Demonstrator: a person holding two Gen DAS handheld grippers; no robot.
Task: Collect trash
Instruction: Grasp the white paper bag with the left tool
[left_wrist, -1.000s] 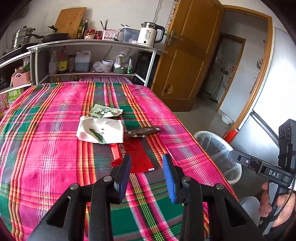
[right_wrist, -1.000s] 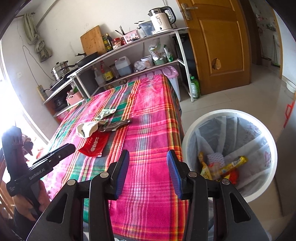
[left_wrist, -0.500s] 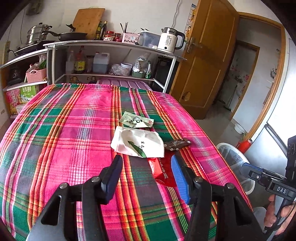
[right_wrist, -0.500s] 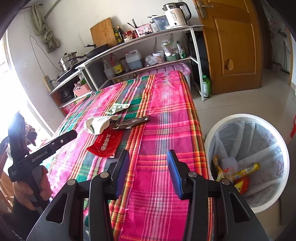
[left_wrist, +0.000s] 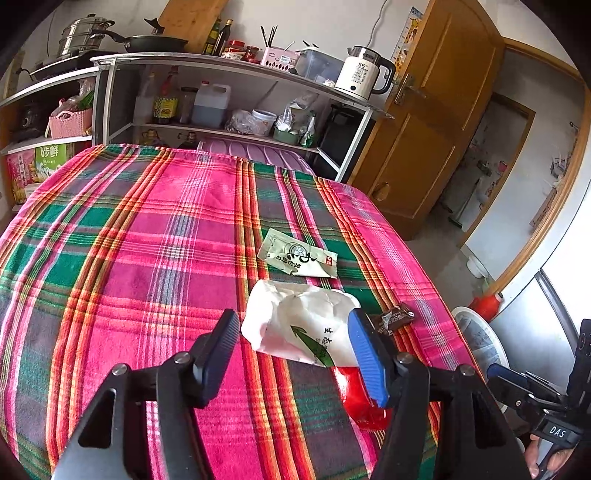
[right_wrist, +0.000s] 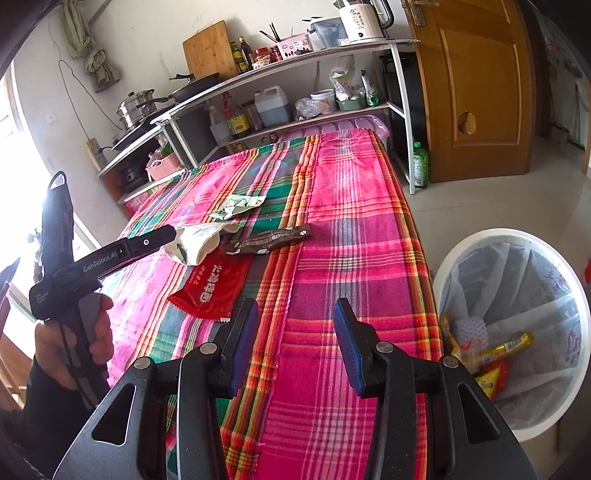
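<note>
Trash lies on the plaid tablecloth (left_wrist: 129, 258): a white wrapper with a green leaf (left_wrist: 301, 325), a pale green packet (left_wrist: 299, 254) behind it, a dark brown bar wrapper (left_wrist: 397, 317) to its right, and a red packet (left_wrist: 360, 391) in front. My left gripper (left_wrist: 291, 350) is open, its fingers either side of the white wrapper's near end. My right gripper (right_wrist: 293, 343) is open and empty over the table's near right part. In the right wrist view I see the white wrapper (right_wrist: 195, 242), the brown wrapper (right_wrist: 271, 240), the red packet (right_wrist: 210, 288) and the left gripper (right_wrist: 147, 242).
A white bin (right_wrist: 513, 325) lined with a bag stands on the floor right of the table and holds several wrappers. A metal shelf (left_wrist: 236, 74) with a kettle (left_wrist: 364, 77), bottles and pans stands behind the table. A wooden door (right_wrist: 476, 85) is at the back right.
My left gripper has moved forward and down over the table, so the white wrapper now lies between its open fingers. My right gripper has swung left from the bin toward the table.
</note>
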